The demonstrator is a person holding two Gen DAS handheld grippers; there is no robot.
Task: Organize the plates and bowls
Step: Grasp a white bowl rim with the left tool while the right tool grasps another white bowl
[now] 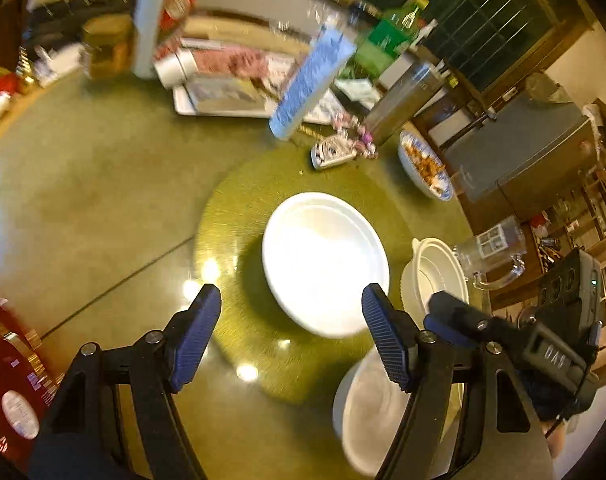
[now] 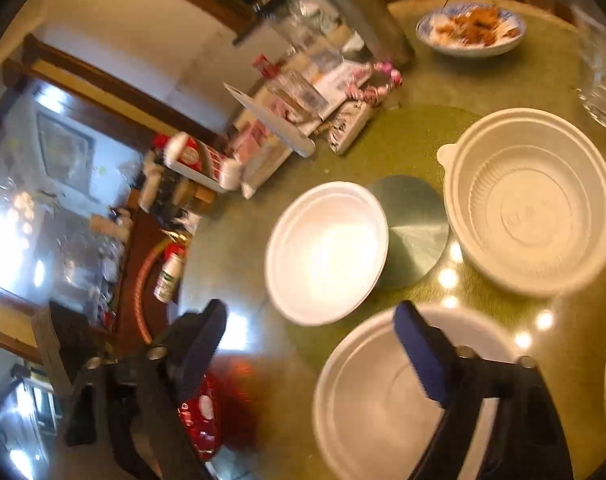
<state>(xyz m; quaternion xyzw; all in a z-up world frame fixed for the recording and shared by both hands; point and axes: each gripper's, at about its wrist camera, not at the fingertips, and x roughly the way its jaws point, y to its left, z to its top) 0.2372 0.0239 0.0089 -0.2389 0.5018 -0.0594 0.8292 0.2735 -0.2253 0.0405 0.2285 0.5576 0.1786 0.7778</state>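
both grippers, left gripper (image 1: 291, 332) and right gripper (image 2: 309, 354), hung spread and empty above thin white disposable bowls (image 2: 326, 251) on the bench (image 1: 103, 208): probably light, flexible, best pinched at the rim.

Plate (image 2: 327, 252) sits mid-table (image 1: 83, 208) on the turntable (image 1: 223, 216), partly over the centre disc (image 2: 417, 228). Ribbed bowl (image 2: 531, 200) is right of the disc. 2nd plate (image 2: 379, 396) is nearer the cam, under the right gripper (image 2: 309, 356). Food dish (image 2: 471, 30) lies behind at far edge. Clutter incl. tray (image 1: 223, 100) is at the back. Glass mug (image 1: 495, 256) is just beside the bowl.
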